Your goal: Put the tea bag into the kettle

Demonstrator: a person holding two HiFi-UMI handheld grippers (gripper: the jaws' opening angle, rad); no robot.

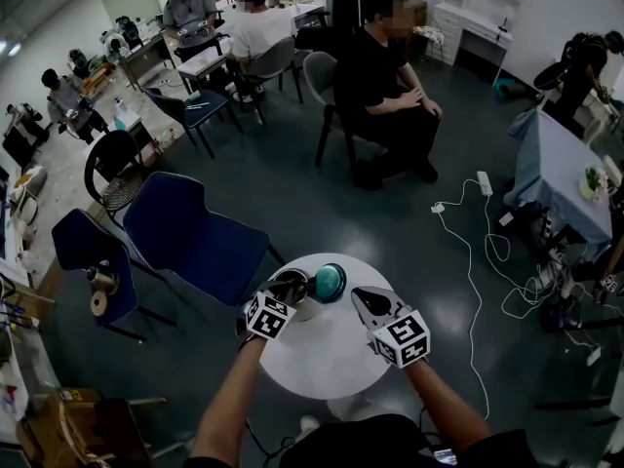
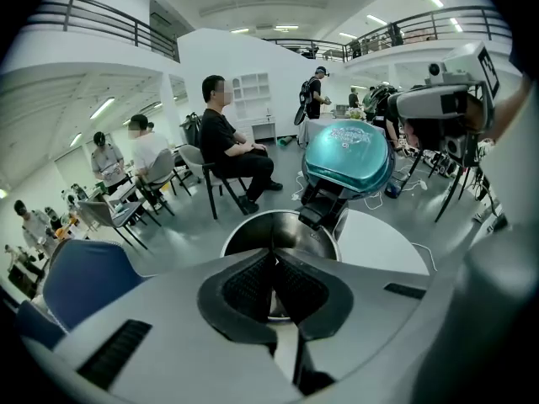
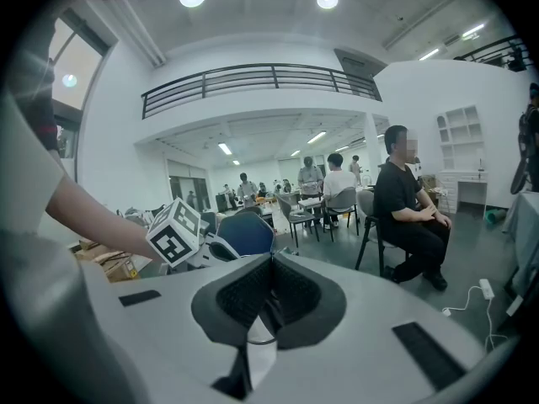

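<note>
Kettle open, drop pending: a round white table (image 1: 336, 364) carries the steel electric kettle (image 2: 253, 236), its teal domed lid (image 2: 347, 154) tipped up and its mouth wide open. We read this as the drop step. The left claw (image 2: 272, 252) hangs just over that mouth with its jaws pressed together. Only a pale fleck shows at the tips, and we cannot tell whether it is the tea bag. The right claw (image 3: 269, 259), also closed and holding nothing we can make out, sits near the kettle. Next, we judge, the left claw must part squarely above the opening, clear of the lid.
</note>
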